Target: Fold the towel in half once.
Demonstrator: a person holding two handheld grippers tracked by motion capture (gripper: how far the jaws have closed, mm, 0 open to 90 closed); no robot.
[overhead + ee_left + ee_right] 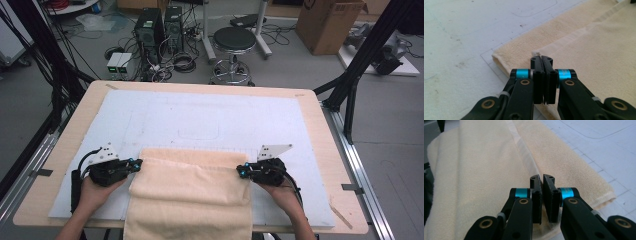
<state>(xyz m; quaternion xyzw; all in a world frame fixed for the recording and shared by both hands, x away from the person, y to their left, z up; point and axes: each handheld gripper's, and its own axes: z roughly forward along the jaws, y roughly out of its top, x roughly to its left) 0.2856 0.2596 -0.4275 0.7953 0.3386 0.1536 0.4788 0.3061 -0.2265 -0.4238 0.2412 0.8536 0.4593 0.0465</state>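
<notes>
Nubby cream terry towel (190, 192), folded, flat woven hem band

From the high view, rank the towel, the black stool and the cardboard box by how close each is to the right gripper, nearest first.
Measured from the right gripper:
1. Towel: at the jaws, which are shut on its right edge.
2. Black stool: on the floor beyond the table's far edge, near centre.
3. Cardboard box: on the floor, far right corner.
</notes>
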